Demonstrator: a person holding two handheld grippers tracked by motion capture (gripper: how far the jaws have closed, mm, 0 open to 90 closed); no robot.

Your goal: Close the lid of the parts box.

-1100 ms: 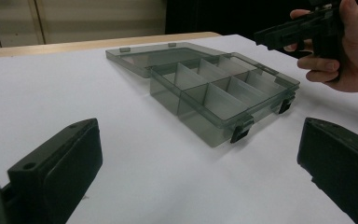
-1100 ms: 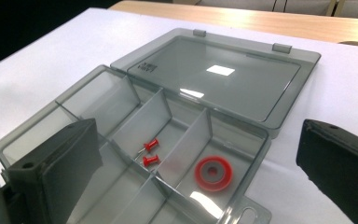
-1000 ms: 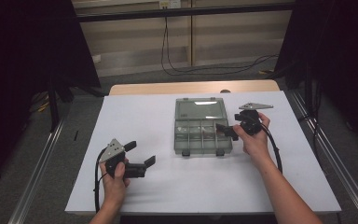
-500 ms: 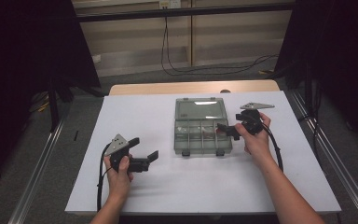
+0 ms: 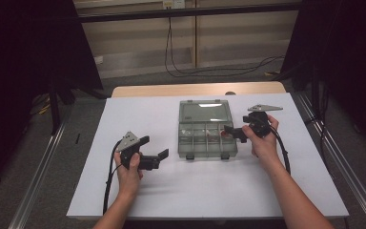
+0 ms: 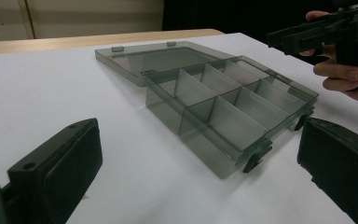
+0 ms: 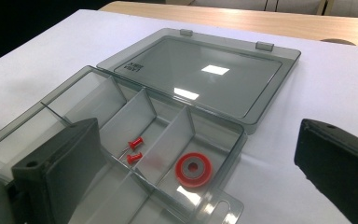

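- Grey see-through plastic box [image 5: 208,130] sits in the middle of the high view, on the white table [image 5: 124,200], with its lid [image 7: 205,77] lying flat open behind it.
- Two red pins [image 7: 134,150] and a red ring [image 7: 193,168] lie in its little rooms, low in my right gripper view.
- My right claw [image 5: 230,132] hangs wide open at the box's right edge, holding nothing.
- My left claw [image 5: 156,151] is open too, left of the box.
- I think the box is light, stiff and slippery, so I would grab a thin wall or the lid edge.

Lab: dark curtains [image 5: 24,57], railed table [image 5: 124,191]
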